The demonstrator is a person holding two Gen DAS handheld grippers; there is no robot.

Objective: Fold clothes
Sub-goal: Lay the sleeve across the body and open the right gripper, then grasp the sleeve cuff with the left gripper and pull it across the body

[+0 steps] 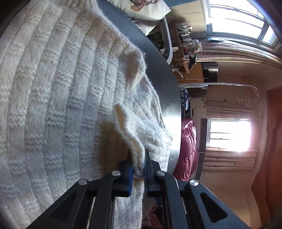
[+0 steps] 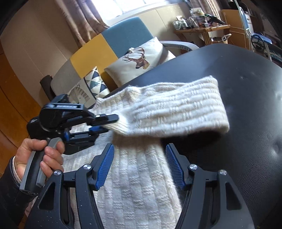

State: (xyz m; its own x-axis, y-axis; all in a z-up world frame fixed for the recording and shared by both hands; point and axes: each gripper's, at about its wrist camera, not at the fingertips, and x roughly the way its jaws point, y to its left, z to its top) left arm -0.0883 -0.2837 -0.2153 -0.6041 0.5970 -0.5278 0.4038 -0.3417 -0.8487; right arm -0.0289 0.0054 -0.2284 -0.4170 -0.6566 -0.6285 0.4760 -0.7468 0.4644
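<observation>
A big, fluffy white sweater [image 1: 61, 105] fills most of the picture. It has bumpy stripes knitted into it. It lies on a dark round table [image 1: 165, 84], and a bare strip of the table shows along its right side. The left gripper [image 1: 139, 169] is at the bottom. Its two black fingers have blue pads [image 1: 130, 178], and they pinch a folded edge of the sweater tight between them. That edge sticks up in a soft ridge. A white pillow [image 1: 149, 12] with black words sits at the top. A dark red blanket [image 1: 188, 149] is beyond the table, and a bright window [image 1: 229, 133] shines on the right.
</observation>
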